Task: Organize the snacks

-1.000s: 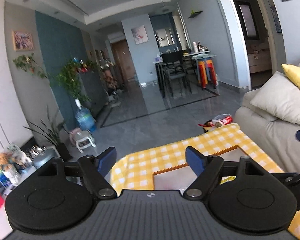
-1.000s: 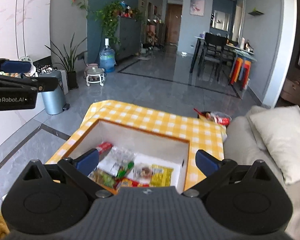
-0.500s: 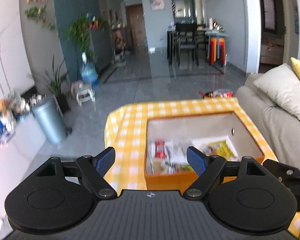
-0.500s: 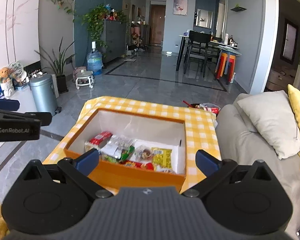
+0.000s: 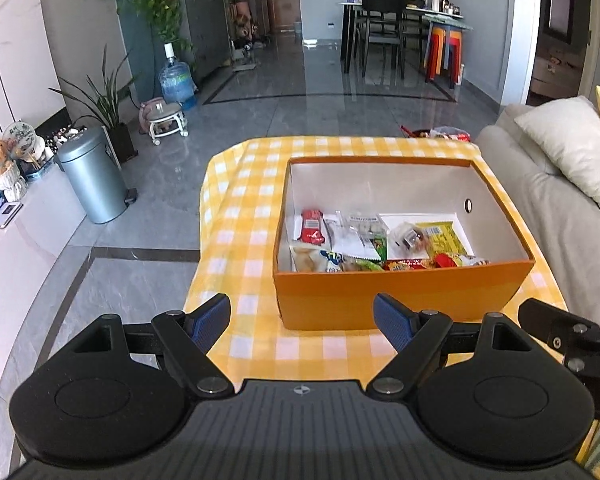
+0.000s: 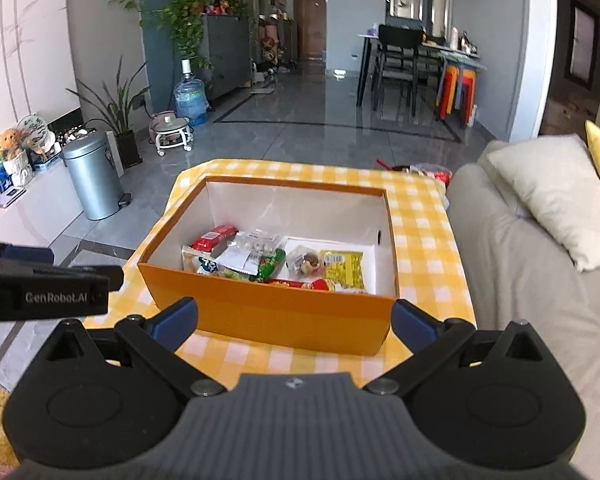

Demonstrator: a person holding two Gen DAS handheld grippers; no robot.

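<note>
1. Two grippers, both spread wide and empty: left gripper held back from the box's near wall, right gripper likewise, with fingertips level with that wall's lower edge.
2. Orange box open on top, white inside, standing on a yellow checked cloth over a table.
3. Inside, crowded toward the near wall: a red pack at left, a clear bag beside it, a yellow pack at right, a green pack in the middle, more wrappers partly hidden by the wall.
4. Far half of the box floor bare.
5. Beyond the table's far edge, more snacks, too small to tell apart.
6. Grey sofa just right of the table, with a pale cushion.
7. Silver bin well to the left, on the floor.
</note>
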